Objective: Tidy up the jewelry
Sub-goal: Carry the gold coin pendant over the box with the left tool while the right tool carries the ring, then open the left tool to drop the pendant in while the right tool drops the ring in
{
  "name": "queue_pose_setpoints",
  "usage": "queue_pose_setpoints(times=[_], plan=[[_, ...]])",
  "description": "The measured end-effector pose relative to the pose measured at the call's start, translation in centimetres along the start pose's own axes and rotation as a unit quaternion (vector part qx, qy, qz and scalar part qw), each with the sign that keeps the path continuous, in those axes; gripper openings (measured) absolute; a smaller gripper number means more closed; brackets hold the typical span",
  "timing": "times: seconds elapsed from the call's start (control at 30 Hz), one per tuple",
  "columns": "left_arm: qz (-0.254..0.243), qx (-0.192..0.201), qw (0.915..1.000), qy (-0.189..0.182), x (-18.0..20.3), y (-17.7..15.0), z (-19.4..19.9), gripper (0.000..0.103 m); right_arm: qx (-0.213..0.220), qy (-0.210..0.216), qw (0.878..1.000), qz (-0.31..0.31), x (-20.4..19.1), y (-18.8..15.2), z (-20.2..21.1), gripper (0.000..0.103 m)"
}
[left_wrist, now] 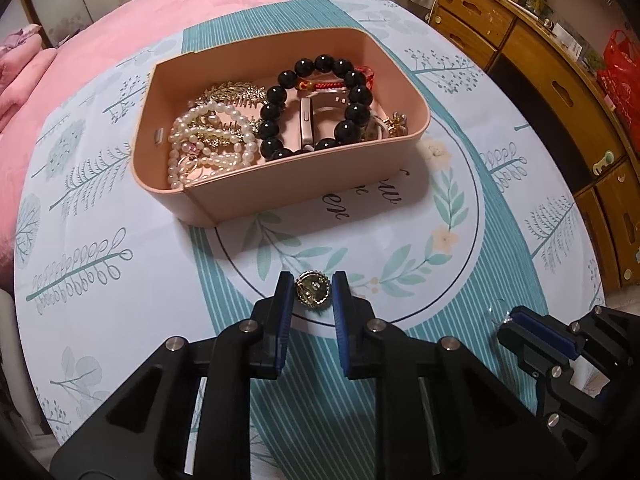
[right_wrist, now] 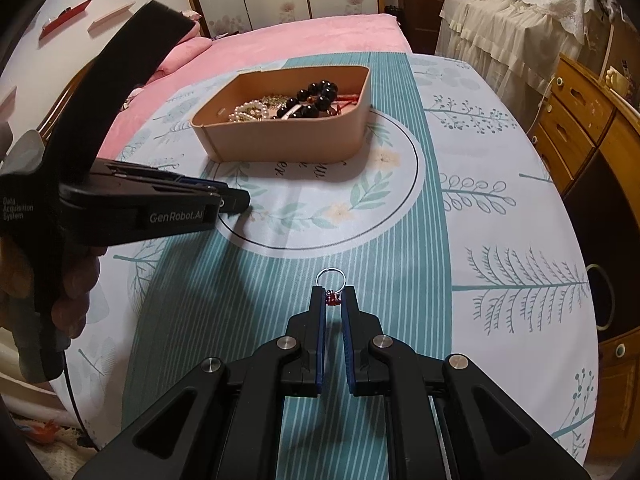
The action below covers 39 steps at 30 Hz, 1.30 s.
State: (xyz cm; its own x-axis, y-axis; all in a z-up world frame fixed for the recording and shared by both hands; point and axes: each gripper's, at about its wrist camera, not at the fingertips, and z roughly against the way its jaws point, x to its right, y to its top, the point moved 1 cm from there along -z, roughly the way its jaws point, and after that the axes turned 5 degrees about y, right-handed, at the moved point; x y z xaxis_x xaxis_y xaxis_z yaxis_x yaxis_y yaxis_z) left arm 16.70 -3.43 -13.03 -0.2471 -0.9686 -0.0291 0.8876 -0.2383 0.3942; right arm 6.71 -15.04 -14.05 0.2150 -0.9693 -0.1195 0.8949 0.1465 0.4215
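Observation:
A pink jewelry box (left_wrist: 304, 184) stands open on the round table and holds a black bead bracelet (left_wrist: 316, 104), pearl strands (left_wrist: 204, 148) and gold pieces. It also shows in the right wrist view (right_wrist: 288, 140). My left gripper (left_wrist: 312, 294) has its pads against a round gold brooch (left_wrist: 313, 291), low over the cloth. My right gripper (right_wrist: 334, 298) is nearly shut on a silver ring with a red stone (right_wrist: 331, 286); the ring loop sticks out ahead of the tips. The right gripper also shows in the left wrist view (left_wrist: 540, 332), the left one in the right wrist view (right_wrist: 228, 200).
The table wears a teal and white leaf-print cloth (left_wrist: 500, 208). A pink bed (left_wrist: 100, 40) lies behind the table. Wooden drawers (left_wrist: 560, 100) stand to the right, and a lace-covered cabinet (right_wrist: 520, 20) at the back.

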Motion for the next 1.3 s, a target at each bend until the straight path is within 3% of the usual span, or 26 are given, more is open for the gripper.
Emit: queue_pose_setpoints(times=[0.37, 0.8, 1.07, 1.3], plan=[[0.022, 0.039, 0.9989, -0.013, -1.8, 1.2, 5.1, 0.016, 0.039, 0.033, 0.999, -0.015, -0.8, 3.8, 2.2, 0.008], [0.064, 0.096, 0.9933, -0.007, -6.0, 7.1, 8.2, 0.017, 0.1, 0.072, 0.992, -0.032, -1.4, 13.2, 3.1, 0.008], [0.075, 0.1, 0.9922, -0.001, -7.6, 10.3, 6.4, 0.017, 0.093, 0.08, 0.991, -0.06, -0.8, 18.7, 0.2, 0.008], [0.063, 0.072, 0.9952, -0.016, -7.8, 10.9, 4.5, 0.019, 0.03, 0.071, 0.994, -0.083, -0.1, 19.9, -4.5, 0.016]])
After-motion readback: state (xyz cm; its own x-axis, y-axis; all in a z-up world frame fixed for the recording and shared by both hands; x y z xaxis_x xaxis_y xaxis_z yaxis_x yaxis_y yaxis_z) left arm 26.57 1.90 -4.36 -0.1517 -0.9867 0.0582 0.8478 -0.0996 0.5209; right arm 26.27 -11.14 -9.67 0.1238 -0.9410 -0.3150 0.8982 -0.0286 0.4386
